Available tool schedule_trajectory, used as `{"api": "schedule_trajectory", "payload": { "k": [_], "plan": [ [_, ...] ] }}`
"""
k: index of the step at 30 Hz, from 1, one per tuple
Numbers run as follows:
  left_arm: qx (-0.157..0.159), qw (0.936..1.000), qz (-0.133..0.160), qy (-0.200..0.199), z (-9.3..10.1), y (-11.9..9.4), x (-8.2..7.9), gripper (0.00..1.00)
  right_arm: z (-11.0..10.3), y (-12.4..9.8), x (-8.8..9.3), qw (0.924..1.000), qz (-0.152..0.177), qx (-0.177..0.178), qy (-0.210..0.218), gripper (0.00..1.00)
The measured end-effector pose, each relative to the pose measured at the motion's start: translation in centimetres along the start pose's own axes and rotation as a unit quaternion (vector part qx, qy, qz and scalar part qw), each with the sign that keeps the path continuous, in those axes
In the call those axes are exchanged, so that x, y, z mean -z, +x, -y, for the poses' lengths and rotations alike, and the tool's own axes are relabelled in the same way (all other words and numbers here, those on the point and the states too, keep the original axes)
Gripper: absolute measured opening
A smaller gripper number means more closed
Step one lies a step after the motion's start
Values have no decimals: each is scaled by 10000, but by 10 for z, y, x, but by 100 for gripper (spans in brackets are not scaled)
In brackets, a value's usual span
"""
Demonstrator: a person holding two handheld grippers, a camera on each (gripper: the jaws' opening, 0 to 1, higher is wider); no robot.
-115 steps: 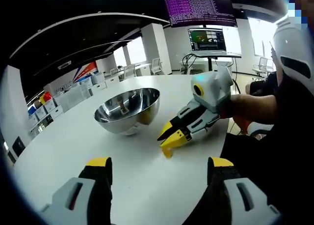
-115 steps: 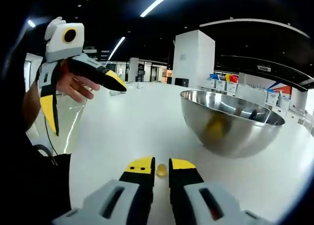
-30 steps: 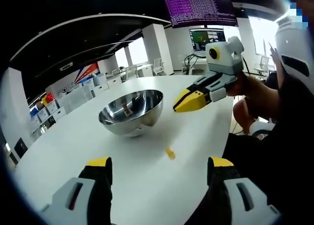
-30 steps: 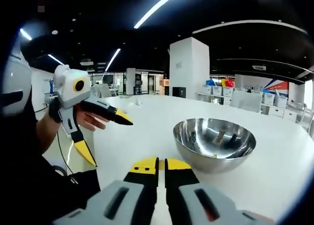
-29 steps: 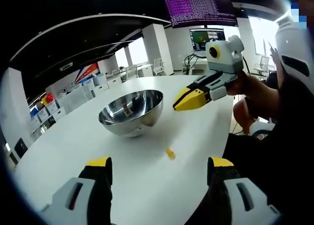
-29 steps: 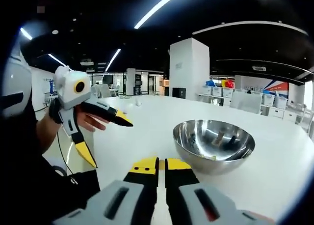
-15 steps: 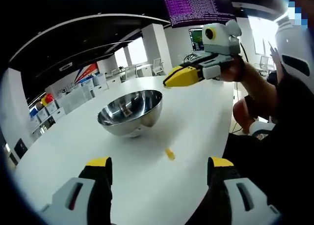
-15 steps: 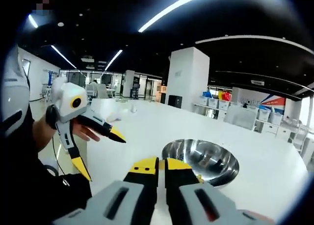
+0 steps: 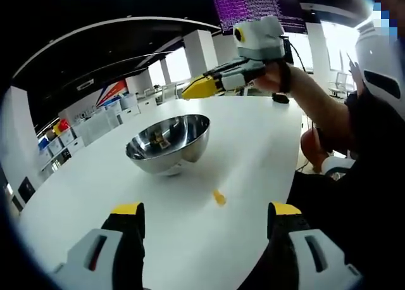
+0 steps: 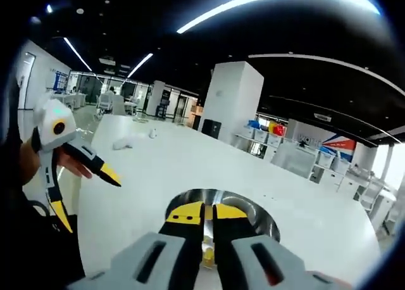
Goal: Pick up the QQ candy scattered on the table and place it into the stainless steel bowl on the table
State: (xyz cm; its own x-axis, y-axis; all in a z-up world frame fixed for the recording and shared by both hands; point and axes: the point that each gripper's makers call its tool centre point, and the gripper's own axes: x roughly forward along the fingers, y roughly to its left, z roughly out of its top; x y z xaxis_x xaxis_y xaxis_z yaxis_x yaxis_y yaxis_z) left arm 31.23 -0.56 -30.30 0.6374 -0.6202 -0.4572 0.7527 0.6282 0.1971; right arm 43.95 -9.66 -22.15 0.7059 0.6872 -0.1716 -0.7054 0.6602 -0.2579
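Observation:
A stainless steel bowl stands on the white table, with small pieces lying inside it. One yellow QQ candy lies on the table in front of the bowl, between it and my left gripper, which stands wide open and empty. My right gripper hovers above the bowl's far rim, held by a hand. In the right gripper view my right gripper is shut over the bowl, and no candy shows between its tips. A yellow bit shows low in the gap. The left gripper is open at the left.
The table's rounded edge runs close to the person's body on the right. Monitors hang beyond the table. Storage bins line the far left. A white pillar and small white objects lie beyond the bowl.
My right gripper has risen from beside the bowl and travelled leftward to above it, jaws staying shut. The candy on the table and the left gripper have not moved.

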Motion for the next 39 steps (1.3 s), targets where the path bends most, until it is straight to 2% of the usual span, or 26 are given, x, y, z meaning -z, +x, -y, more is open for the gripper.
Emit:
{"api": "schedule_trajectory", "payload": {
  "k": [14, 21, 26, 28, 30, 33, 39],
  "plan": [
    [-7, 10000, -12, -35, -2, 0, 3, 79, 29, 49, 38, 9985, -348, 168, 378, 4],
    [-18, 10000, -35, -24, -3, 1, 3, 79, 27, 61, 64, 9971, -573, 118, 479, 4],
    [-17, 10000, -29, -25, -2, 0, 4, 79, 24, 58, 74, 9968, -693, 112, 379, 5],
    [-24, 10000, -36, -39, -2, 0, 5, 79, 26, 58, 76, 9971, -733, 142, 170, 6],
    [-38, 10000, -40, -47, -3, 0, 5, 79, 30, 58, 73, 9977, -635, 249, 22, 11],
    [-53, 10000, -53, -40, -3, -1, 5, 79, 27, 57, 66, 9986, -464, 182, 188, 19],
    [-53, 10000, -51, -28, -2, -2, 5, 79, 38, 53, 61, 9986, -338, 384, 156, 15]
  ]
}}
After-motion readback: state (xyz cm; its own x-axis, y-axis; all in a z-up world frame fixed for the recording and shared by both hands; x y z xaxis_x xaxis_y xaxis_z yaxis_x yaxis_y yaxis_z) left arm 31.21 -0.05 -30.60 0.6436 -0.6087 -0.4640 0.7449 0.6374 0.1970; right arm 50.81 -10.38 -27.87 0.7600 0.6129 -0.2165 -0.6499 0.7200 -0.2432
